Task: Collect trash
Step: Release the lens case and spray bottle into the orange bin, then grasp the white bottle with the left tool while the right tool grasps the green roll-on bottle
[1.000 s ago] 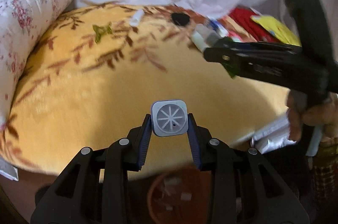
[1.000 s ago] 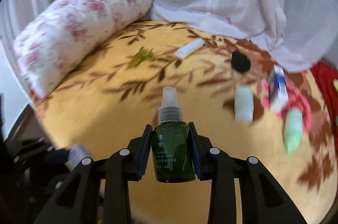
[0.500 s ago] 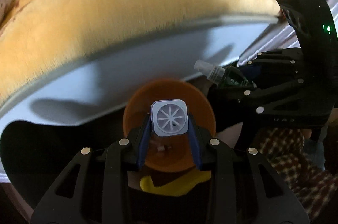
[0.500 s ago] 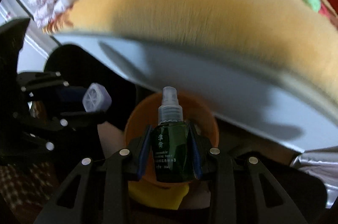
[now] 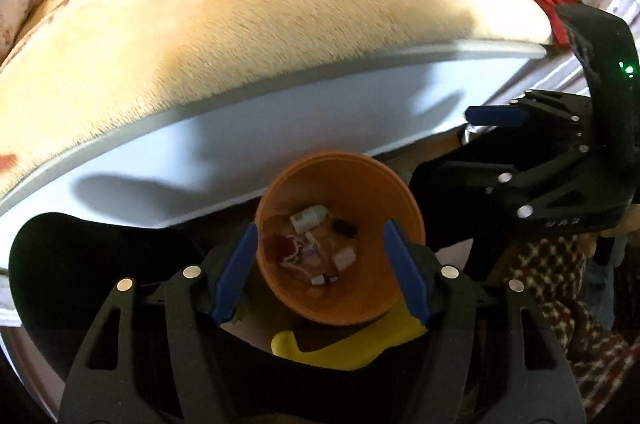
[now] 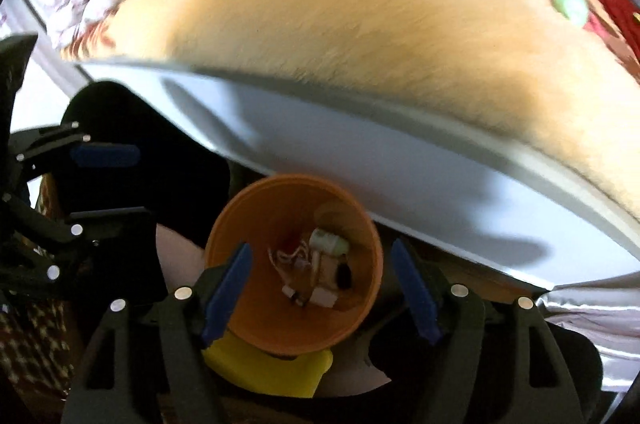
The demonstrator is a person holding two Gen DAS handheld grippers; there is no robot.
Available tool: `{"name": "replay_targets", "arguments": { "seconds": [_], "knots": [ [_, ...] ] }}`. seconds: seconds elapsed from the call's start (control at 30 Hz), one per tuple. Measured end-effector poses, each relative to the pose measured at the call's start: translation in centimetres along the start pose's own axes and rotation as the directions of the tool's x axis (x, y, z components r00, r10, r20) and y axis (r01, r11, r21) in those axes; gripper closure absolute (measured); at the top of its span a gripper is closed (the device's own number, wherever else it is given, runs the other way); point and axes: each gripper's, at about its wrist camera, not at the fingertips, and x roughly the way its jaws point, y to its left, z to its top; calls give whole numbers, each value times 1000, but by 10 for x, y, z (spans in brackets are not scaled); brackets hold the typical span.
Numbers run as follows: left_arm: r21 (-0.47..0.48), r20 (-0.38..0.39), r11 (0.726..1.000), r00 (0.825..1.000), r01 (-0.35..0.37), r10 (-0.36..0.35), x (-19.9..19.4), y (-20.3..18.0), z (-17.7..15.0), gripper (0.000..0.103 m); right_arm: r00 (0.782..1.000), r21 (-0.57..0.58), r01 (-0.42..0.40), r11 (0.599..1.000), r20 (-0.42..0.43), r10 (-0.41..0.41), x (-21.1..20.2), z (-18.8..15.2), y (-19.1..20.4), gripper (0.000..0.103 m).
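Looking down past the bed with its plush golden blanket point(image 5: 248, 24) and smooth white side panel, I see the round orange plastic bin point(image 5: 360, 184) on the floor, mouth upward, tapering to its base. Small crumpled scraps of trash point(image 5: 316, 244) lie at its bottom. My left hand-held gripper point(image 5: 320, 272) and right hand-held gripper point(image 6: 320, 288) hover above it, jaws just spread apart, nothing between them.

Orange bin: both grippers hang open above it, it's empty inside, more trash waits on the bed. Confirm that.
Not empty. The left wrist view shows the orange bin holding scraps and a small white bottle. The rest stands: left gripper and right gripper open, trash on the bed.
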Motion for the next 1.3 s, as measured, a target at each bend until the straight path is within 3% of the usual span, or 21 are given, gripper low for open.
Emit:
{"name": "replay_targets", "arguments": {
  "seconds": [0.13,0.37,0.57,0.87,1.07,1.3],
  "knots": [
    [-4,38,1000,999,-12,12,-10,3,7,39,998,24,6,1000,60,-7,-16,11,-12,30],
    [-4,159,1000,987,-25,25,-27,-8,53,39,985,71,16,997,169,-27,-40,29,-36,28],
    [4,213,1000,977,-23,22,-34,-21,91,39,968,115,30,993,243,-57,-54,47,-57,28],
    [-35,352,999,935,-37,47,-31,-30,194,39,939,220,64,973,317,-133,-72,46,-93,25],
    [-133,346,988,930,-79,121,15,-23,270,39,927,262,93,960,330,-180,-78,37,-114,25],
    [-227,261,972,957,-65,125,79,-26,334,39,917,308,114,944,334,-220,-82,28,-136,25]
  ]
}}
